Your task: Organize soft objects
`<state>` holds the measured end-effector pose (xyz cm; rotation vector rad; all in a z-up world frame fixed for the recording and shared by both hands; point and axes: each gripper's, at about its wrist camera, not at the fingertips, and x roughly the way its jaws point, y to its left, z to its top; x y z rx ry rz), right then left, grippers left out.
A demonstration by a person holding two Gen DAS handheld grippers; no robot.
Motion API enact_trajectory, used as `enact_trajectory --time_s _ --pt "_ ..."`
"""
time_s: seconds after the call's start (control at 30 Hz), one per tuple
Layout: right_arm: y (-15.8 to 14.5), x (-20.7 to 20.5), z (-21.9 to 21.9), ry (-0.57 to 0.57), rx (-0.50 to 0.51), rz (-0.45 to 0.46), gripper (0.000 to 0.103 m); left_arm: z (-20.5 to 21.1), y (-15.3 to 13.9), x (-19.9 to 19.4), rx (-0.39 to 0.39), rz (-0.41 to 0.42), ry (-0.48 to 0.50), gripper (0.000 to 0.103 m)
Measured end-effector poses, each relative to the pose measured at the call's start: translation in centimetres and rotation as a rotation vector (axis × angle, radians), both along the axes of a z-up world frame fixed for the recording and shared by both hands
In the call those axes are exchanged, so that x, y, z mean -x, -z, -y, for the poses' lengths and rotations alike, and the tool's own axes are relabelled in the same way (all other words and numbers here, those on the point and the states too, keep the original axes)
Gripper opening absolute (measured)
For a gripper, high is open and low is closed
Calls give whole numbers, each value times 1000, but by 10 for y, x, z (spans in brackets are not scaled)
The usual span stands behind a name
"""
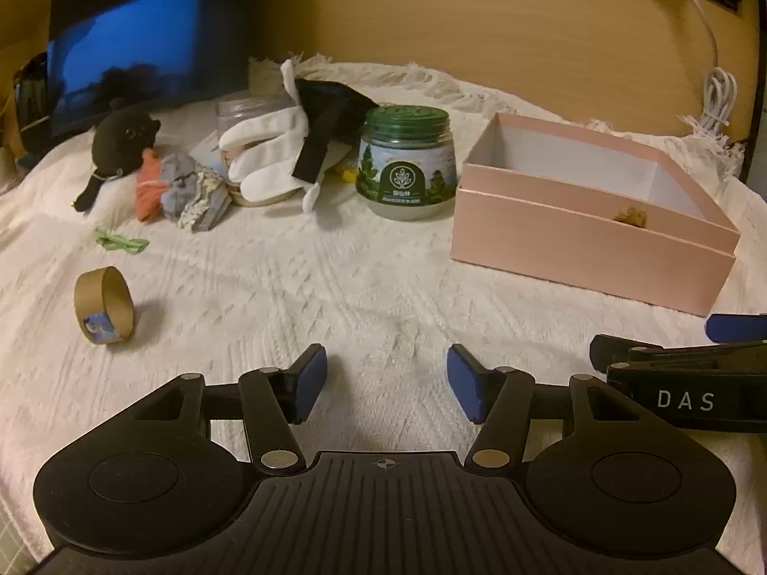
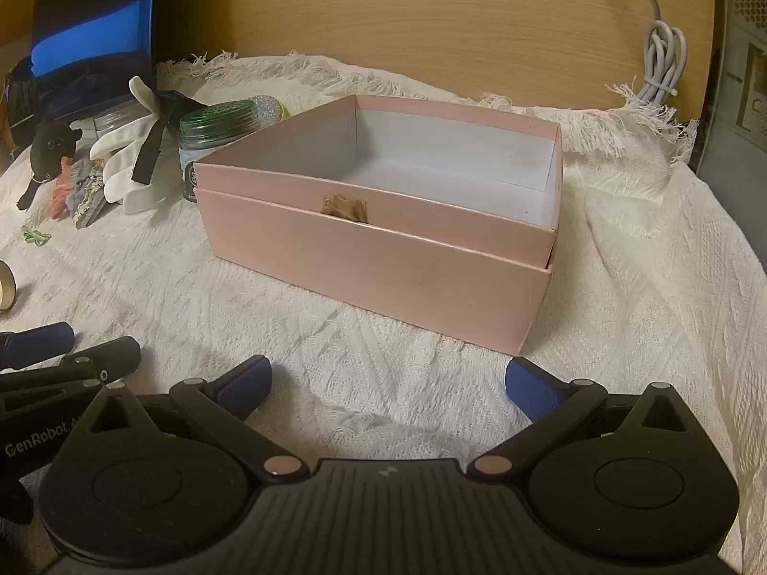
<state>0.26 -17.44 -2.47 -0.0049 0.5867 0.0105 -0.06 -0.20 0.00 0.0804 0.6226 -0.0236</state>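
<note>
Left wrist view, near field: left tool (image 1: 387,378), pads apart with nothing between them, tilted down over bare white blanket (image 1: 297,287); the right tool's arm enters at the right edge. Right wrist view, near field: right tool (image 2: 388,385), pads spread wide and empty, aimed at the near wall of the pink box (image 2: 383,258). Both tools appear staged for a first pick, so the task is judged barely begun. Mid field, left: a cardboard tape ring (image 1: 103,305) stands on edge, with a green scrap (image 1: 120,241) beyond it. Mid field, right: the box sits nested in its lid, open side up, seemingly the intended receptacle; its white floor looks bare, and only a small brown tuft (image 2: 346,208) shows at the near wall, whether inside or on the rim cannot be told. Far left, well apart from the box: the soft objects lie clustered, namely a black plush toy (image 1: 120,143), bundled orange and grey cloths (image 1: 182,191) and white gloves (image 1: 268,153) draped with a black strap over a clear tub. A green-lidded jar (image 1: 407,163), contents not visible, stands between cluster and box
</note>
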Motion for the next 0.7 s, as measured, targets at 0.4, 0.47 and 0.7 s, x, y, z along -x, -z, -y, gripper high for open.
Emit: enact_trajectory --time_s 0.4,0.47,0.7 --pt "0 0 0 0 0 0 103 -2 -1 -1 50 -17 -2 62" --pt "0 0 0 0 0 0 103 -2 -1 -1 49 -17 -2 62" --pt "0 0 0 0 0 0 103 -4 0 -1 46 -17 -2 62"
